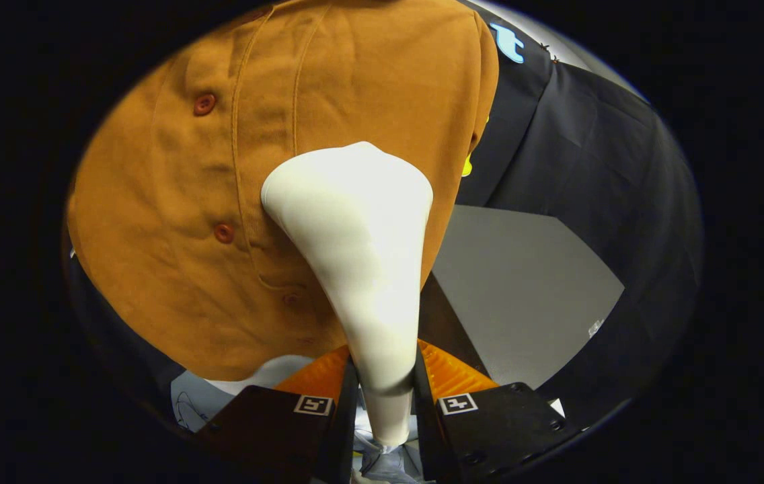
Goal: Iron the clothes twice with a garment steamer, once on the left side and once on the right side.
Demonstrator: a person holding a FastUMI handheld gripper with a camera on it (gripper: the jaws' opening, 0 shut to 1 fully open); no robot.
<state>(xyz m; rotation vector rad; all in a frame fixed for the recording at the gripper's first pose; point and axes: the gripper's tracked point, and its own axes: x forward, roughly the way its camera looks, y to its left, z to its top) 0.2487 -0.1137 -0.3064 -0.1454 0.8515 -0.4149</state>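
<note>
Jaws pinch the garment steamer [362, 269] by its neck — you hold its head against the shirt [234, 202], beside the button placket, for steaming.

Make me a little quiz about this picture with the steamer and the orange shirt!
1. True or false: the gripper is shut on the white steamer.
2. Which is nearer the steamer's wide head? A) the shirt's buttons B) the grey floor
3. Fill in: the steamer's handle sits ___ the jaws.

Key: 1 true; 2 A; 3 between.
</note>
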